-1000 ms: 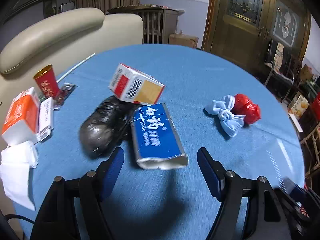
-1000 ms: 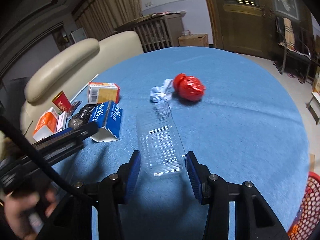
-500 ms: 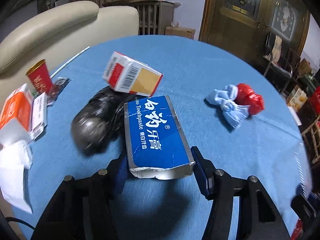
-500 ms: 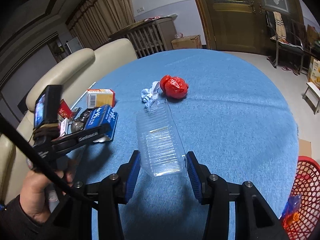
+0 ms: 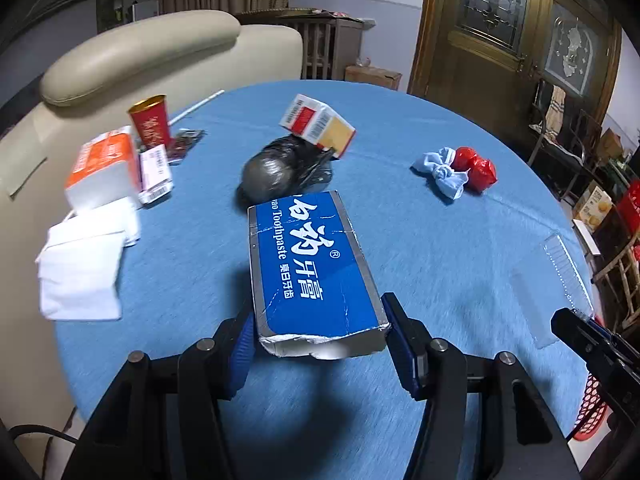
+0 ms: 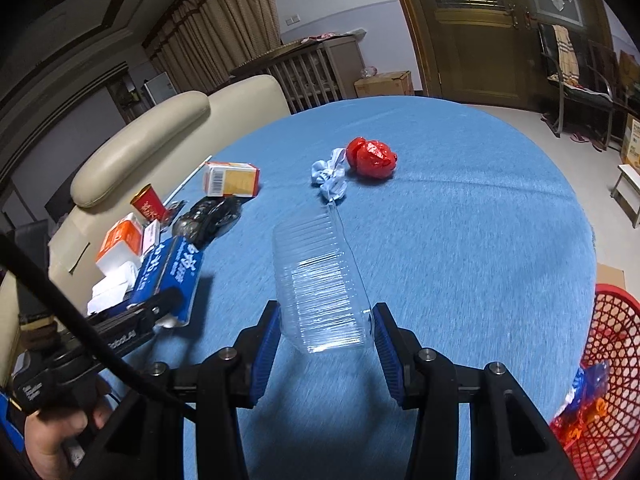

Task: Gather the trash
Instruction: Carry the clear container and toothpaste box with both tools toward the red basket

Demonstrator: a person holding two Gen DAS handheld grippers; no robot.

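Note:
My left gripper [image 5: 320, 344] is shut on a blue toothpaste box [image 5: 308, 272], held lifted above the blue round table [image 5: 440, 248]. In the right wrist view the same toothpaste box [image 6: 172, 272] shows at the left, in the left gripper. My right gripper [image 6: 326, 336] is shut on a clear ribbed plastic container [image 6: 320, 280], also held off the table. On the table lie a black plastic bag [image 5: 280, 172], a white and orange carton [image 5: 318, 124], a light blue crumpled bag [image 5: 442, 172] and a red crumpled bag [image 5: 476, 168].
A red mesh basket [image 6: 596, 364] with some wrappers stands low at the table's right edge. At the left lie an orange tissue pack [image 5: 102, 168], white tissues [image 5: 84, 264] and a red paper cup [image 5: 150, 122]. A cream sofa [image 5: 140, 56] stands behind.
The left gripper closed around the toothpaste box and lifted it away from the black bag. The right gripper drew back with the clear container, bringing the red basket into view.

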